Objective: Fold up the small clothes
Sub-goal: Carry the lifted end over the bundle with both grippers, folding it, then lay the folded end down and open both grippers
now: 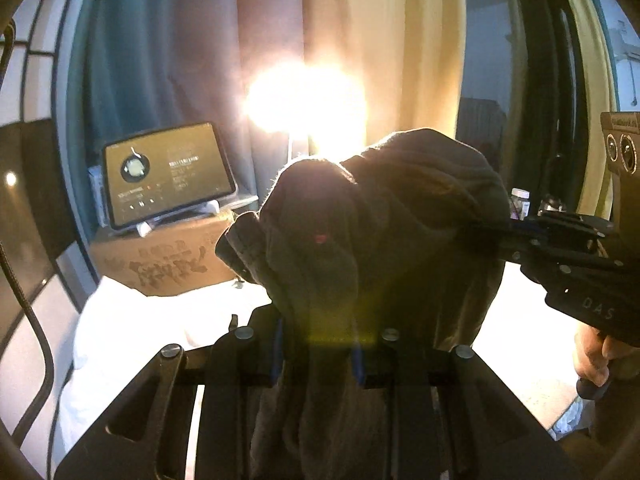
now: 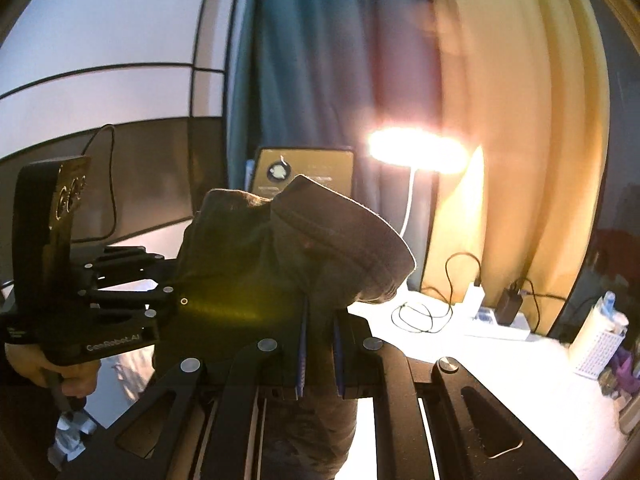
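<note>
Together both tools [image 1: 318, 354] [image 2: 320, 354] pinch — garment [image 1: 384, 216].

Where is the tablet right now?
In the left wrist view the tablet stands at the left on a cardboard box, before the curtain. In the right wrist view it peeks out behind the held cloth, left of the lamp.

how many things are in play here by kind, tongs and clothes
black two-finger tongs: 2, left and right
dark grey knit fabric garment: 1, clamped by both and held up off the white table
total: 3
</note>
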The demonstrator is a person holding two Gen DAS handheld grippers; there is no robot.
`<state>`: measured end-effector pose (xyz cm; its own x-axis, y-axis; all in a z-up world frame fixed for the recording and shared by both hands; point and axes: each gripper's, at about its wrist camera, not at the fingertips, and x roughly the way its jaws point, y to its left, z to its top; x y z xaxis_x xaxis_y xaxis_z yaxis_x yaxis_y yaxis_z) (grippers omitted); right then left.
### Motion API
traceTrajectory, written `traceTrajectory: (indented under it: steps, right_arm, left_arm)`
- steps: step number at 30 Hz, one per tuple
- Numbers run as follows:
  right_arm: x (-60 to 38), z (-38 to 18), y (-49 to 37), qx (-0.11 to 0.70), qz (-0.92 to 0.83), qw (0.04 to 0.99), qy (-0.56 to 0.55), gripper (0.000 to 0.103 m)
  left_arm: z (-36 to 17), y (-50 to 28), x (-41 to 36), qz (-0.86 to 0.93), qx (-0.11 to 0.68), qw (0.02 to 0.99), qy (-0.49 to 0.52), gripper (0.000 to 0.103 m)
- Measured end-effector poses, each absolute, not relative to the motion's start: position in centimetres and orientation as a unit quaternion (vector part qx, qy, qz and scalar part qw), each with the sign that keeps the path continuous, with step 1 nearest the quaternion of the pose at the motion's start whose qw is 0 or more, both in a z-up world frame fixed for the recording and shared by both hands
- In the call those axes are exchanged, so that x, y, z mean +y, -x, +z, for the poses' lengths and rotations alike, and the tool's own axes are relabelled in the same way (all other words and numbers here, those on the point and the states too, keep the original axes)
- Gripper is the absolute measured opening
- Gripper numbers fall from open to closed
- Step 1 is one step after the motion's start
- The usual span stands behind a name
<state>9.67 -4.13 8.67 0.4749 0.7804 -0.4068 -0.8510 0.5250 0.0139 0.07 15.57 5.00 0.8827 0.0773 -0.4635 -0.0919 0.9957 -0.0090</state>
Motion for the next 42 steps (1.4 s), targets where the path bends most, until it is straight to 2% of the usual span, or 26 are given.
traceTrajectory:
  steps: [14,34,41,42]
  right_arm:
    - [0.5,2.5,-18.3,0.257,0.47,0.839,0.097,0.011]
    - [8.2,-7.2,-26.7,0.347,0.472,0.799,0.133,0.011]
    - [8.8,-10.3,-28.9,0.39,0.466,0.785,0.12,0.011]
    - [8.7,-10.5,-29.2,0.394,0.463,0.785,0.117,0.014]
  left_arm:
    - [-0.4,-7.9,18.7,0.057,0.308,0.949,0.047,0.024]
    - [-8.2,-14.5,23.8,0.082,0.402,0.907,0.093,0.025]
    - [-10.1,-15.2,25.9,0.096,0.424,0.889,0.141,0.031]
    - [-10.1,-15.1,26.0,0.097,0.424,0.889,0.144,0.032]
